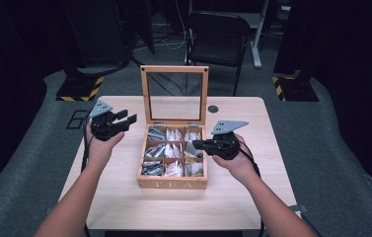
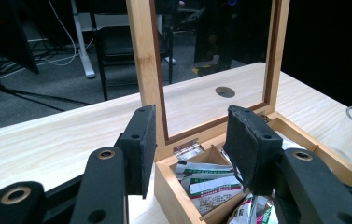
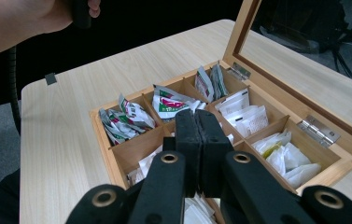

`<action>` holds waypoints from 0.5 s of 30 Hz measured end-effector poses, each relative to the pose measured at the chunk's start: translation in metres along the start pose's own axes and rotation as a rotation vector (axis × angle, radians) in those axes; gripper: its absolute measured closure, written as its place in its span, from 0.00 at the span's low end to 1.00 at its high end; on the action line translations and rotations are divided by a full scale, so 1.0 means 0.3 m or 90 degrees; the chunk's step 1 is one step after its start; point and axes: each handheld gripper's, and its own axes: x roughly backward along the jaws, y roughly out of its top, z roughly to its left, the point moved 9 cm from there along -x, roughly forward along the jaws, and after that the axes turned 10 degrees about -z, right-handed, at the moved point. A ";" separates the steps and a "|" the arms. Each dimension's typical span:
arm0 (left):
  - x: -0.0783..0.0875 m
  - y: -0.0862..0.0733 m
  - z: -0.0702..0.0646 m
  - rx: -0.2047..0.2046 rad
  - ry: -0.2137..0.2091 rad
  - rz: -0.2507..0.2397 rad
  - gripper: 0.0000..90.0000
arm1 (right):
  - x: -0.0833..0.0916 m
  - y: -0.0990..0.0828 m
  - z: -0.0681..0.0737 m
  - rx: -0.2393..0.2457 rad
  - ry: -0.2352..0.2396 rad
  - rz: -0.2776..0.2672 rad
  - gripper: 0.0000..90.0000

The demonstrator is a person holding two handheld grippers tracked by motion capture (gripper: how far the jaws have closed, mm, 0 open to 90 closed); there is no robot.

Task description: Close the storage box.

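The right gripper (image 3: pixel 197 121) is clenched tight, its two black pads pressed flat against each other. Whether anything thin is pinched between them cannot be told. It hangs above the middle compartments of the wooden tea box (image 1: pixel 172 183). Just below and beyond its tips in the right gripper view lie the green-and-white sachets (image 3: pixel 171 102). To one side of the tips lie grey-striped packets (image 3: pixel 122 119), and to the other side white packets (image 3: pixel 288 156) fill the compartments nearest the hinges. In the high view this gripper (image 1: pixel 197 144) points toward the box's right-hand column.

The left gripper (image 2: pixel 190 140) is released, with a clear gap between its pads and nothing in it. It sits off the box's left side, apart from the wood. Just past its tips is the box's near corner, holding green-and-red sachets (image 2: pixel 211 179). Farther on stands the glass lid (image 1: pixel 175 94), upright on its hinges. Beyond the lid, the table (image 1: pixel 233 202) shows a dark round cable hole (image 2: pixel 224 92), and a black chair (image 1: pixel 218 34) stands farthest back.
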 end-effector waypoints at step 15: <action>0.005 0.015 0.003 -0.003 0.000 -0.004 0.59 | 0.019 0.049 -0.034 -0.001 -0.014 -0.008 0.99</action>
